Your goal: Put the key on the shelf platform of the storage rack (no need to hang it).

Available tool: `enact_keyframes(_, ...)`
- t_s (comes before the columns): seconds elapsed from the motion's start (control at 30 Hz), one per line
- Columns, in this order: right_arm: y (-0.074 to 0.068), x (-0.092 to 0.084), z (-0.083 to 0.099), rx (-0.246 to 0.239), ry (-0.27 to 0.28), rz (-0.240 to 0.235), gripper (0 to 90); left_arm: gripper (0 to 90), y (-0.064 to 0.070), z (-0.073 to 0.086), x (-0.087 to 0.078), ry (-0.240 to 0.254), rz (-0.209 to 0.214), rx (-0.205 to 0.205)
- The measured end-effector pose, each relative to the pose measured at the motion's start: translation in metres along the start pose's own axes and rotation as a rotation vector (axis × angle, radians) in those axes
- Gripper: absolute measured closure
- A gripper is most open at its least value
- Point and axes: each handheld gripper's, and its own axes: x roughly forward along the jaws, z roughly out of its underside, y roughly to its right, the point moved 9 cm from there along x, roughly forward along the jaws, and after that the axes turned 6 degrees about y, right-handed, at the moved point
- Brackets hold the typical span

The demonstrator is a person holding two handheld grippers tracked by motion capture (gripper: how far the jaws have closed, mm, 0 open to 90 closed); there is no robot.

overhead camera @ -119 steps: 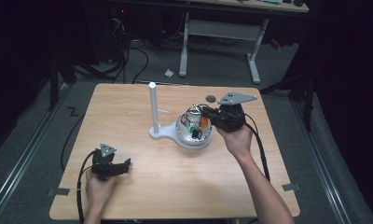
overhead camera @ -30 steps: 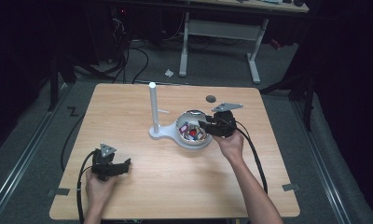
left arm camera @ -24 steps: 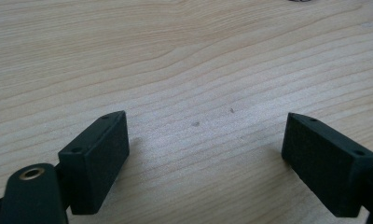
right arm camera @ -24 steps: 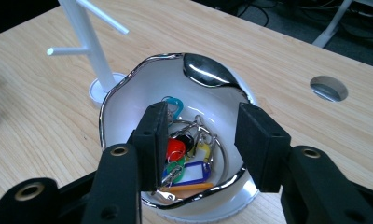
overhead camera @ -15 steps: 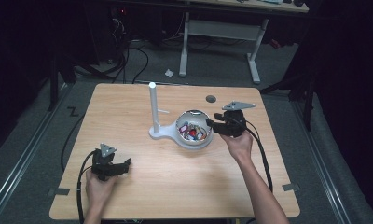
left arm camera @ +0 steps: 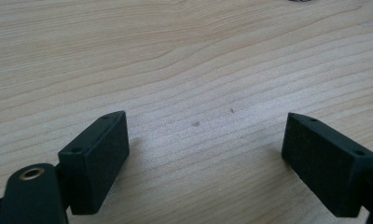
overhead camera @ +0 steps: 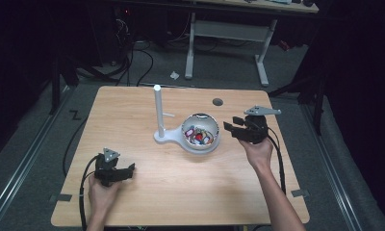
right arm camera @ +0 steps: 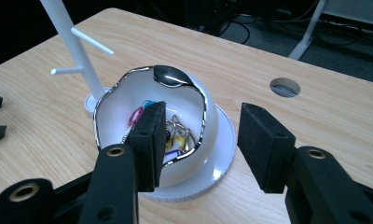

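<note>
Right claw point(overhead camera: 233, 126) held apart and empty beside the white bowl point(overhead camera: 200, 134).
Small trinkets point(right arm camera: 168, 133) are seen unpicked inside; left claw point(overhead camera: 128, 169) rested apart on the desk point(overhead camera: 190, 192).

Pale matt wood-grain worktop point(overhead camera: 181, 192), glossy white bowl point(right arm camera: 194, 140) rimmed in shiny metal, smooth white plastic stand point(overhead camera: 158, 113), matt black jaws.

surface: light wooden counter point(overhead camera: 147, 202) | on it: white bowl point(overhead camera: 201, 142) of small colourful bits, mid-counter; white peg stand point(overhead camera: 158, 113) touching bowl's left | round hole point(overhead camera: 217, 102) near far edge
</note>
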Motion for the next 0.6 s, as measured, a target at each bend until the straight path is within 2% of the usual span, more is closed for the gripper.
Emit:
enact_keyframes(0.33,0.006,-0.023,-0.003,-0.007,0.029,0.021,51.6,15.5,0.000,0.000,0.000,0.000,0.002,0.003)
enact_keyframes(0.6,0.005,-0.033,-0.001,-0.002,0.036,0.017,51.4,15.5,0.000,0.000,0.000,0.001,0.003,0.006)
